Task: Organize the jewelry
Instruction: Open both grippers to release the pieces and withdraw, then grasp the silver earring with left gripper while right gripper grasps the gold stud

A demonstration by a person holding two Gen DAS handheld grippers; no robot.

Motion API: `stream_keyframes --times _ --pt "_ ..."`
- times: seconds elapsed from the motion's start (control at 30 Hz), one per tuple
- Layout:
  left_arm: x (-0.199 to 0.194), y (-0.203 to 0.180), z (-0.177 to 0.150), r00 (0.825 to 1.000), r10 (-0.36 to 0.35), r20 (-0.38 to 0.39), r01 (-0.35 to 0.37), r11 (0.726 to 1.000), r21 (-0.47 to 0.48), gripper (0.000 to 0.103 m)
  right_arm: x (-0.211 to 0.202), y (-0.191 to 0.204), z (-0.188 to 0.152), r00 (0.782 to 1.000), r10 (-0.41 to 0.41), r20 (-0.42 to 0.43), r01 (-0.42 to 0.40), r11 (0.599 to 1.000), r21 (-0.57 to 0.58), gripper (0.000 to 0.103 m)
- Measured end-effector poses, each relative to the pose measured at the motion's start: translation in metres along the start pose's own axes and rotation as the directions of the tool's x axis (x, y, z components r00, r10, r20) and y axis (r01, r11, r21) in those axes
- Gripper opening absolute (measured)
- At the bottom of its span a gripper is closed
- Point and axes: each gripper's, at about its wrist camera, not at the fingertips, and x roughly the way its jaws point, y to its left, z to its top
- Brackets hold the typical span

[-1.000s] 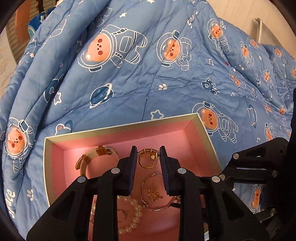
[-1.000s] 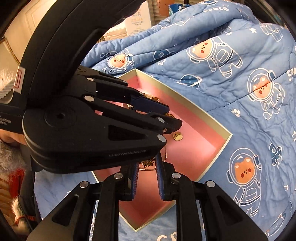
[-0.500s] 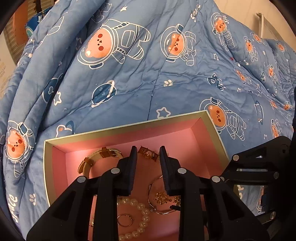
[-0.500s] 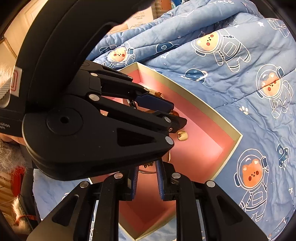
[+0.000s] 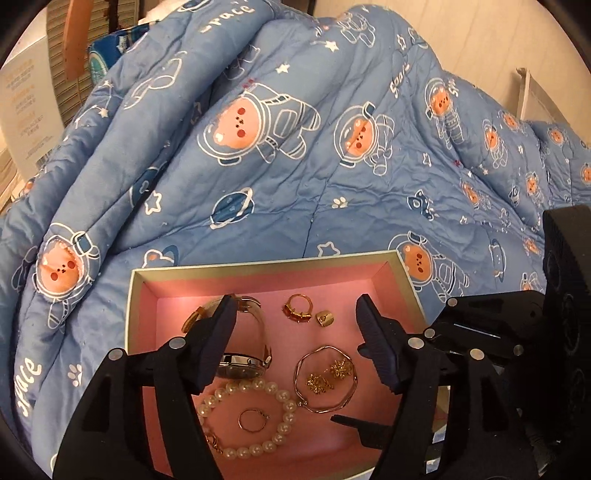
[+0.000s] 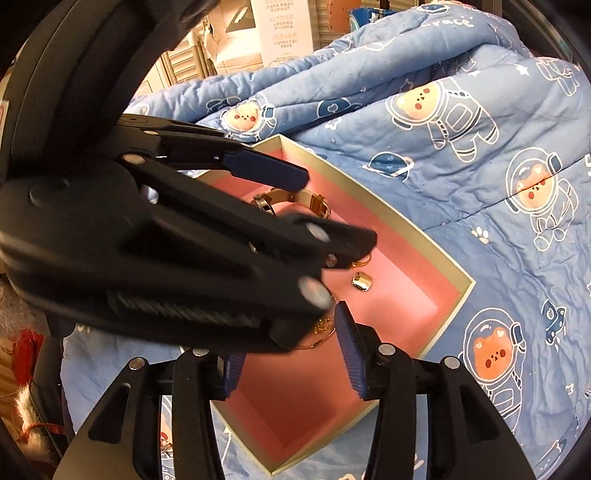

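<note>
A pink-lined jewelry box (image 5: 266,267) lies on a blue quilt; it also shows in the right wrist view (image 6: 417,236). In it lie a gold ring with orange stones (image 5: 297,308), a small gold piece (image 5: 324,318), a gold watch (image 5: 240,332), a thin gold bangle (image 5: 325,380) around gold earrings (image 5: 328,374), a pearl bracelet (image 5: 247,417) and a small hoop (image 5: 253,421). My left gripper (image 5: 295,317) is open and empty above the box. My right gripper (image 6: 291,350) is open and empty over the box's near corner, partly behind the left gripper's body (image 6: 166,240).
The blue quilt with astronaut bears (image 5: 295,147) is bunched up high behind and left of the box. Cartons and a printed sign (image 6: 284,29) stand beyond the quilt. A pale wall (image 5: 480,37) is at the far right.
Both grippers have opened from shut. The left gripper has drawn back and up, so more of the box and the jewelry shows between its fingers.
</note>
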Motion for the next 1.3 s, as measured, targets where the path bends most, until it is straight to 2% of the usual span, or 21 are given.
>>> stream_keyframes --times 0.1,0.33,0.57,0.77,0.9,1.1,1.3 --pt "-0.02 0.007 -0.005 0.998 -0.007 0.055 0.01 0.999 -0.051 0.082 -0.009 -0.003 -0.003 1.0 -0.007 0.031 0.006 0.999 0.037 0.051" --pt "-0.057 0.014 -0.034 0.99 -0.037 0.135 0.055 0.99 -0.131 0.09 -0.045 0.001 -0.022 0.99 -0.036 0.134 0.022 0.994 0.108 0.057" --pt "-0.078 0.02 -0.085 0.989 -0.034 0.143 0.062 0.979 -0.195 0.094 -0.068 0.014 -0.055 0.987 -0.037 0.156 0.016 0.99 0.139 0.057" --pt "-0.084 0.016 -0.133 0.993 0.014 0.116 0.007 0.983 -0.181 0.096 -0.079 0.041 -0.09 0.992 -0.026 0.122 0.011 0.992 0.123 0.057" --pt "-0.089 0.006 -0.162 0.994 0.016 0.11 0.002 0.987 -0.163 0.096 -0.073 0.056 -0.109 0.995 -0.02 0.093 0.009 0.993 0.119 0.057" --pt "-0.094 -0.016 -0.191 0.996 0.021 0.092 -0.011 0.994 -0.11 0.096 -0.071 0.054 -0.129 0.996 0.003 0.085 -0.021 0.977 0.212 0.053" --pt "-0.094 -0.032 -0.208 0.996 0.039 0.083 -0.032 0.996 -0.079 0.096 -0.068 0.072 -0.142 0.998 0.026 0.061 -0.037 0.982 0.184 0.046"
